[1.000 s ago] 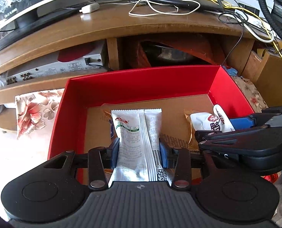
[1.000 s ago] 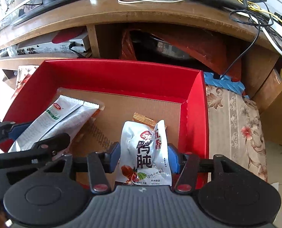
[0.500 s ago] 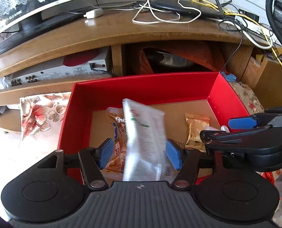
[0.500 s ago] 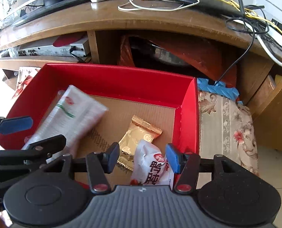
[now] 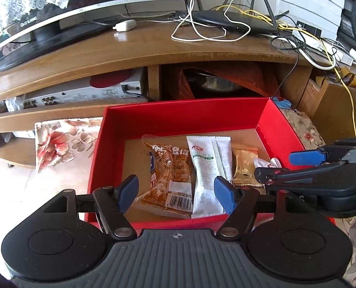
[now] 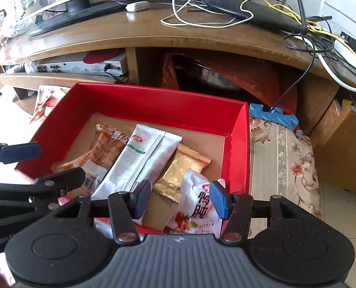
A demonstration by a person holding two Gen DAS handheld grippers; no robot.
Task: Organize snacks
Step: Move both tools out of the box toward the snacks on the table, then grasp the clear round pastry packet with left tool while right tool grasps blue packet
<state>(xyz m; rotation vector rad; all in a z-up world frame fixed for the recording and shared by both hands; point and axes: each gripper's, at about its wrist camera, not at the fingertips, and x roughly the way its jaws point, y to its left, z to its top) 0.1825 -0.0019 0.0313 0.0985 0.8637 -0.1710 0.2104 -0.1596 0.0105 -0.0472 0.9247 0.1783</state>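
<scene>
Four packets lying in the red cardboard box [image 5: 178,117]: orange crinkled snack bag [image 5: 169,168], long white sachet with green print [image 5: 208,170], small gold foil packet [image 5: 245,165], white pouch with red characters [image 6: 197,199] leaning at the right wall. Left gripper [image 5: 176,192] spread, jaws just opened, gripping nothing. Right gripper [image 6: 180,198] spread too, nothing pinched. Risk: blue pad beside the leaning pouch snagging it, dragging it out on withdrawal.
</scene>
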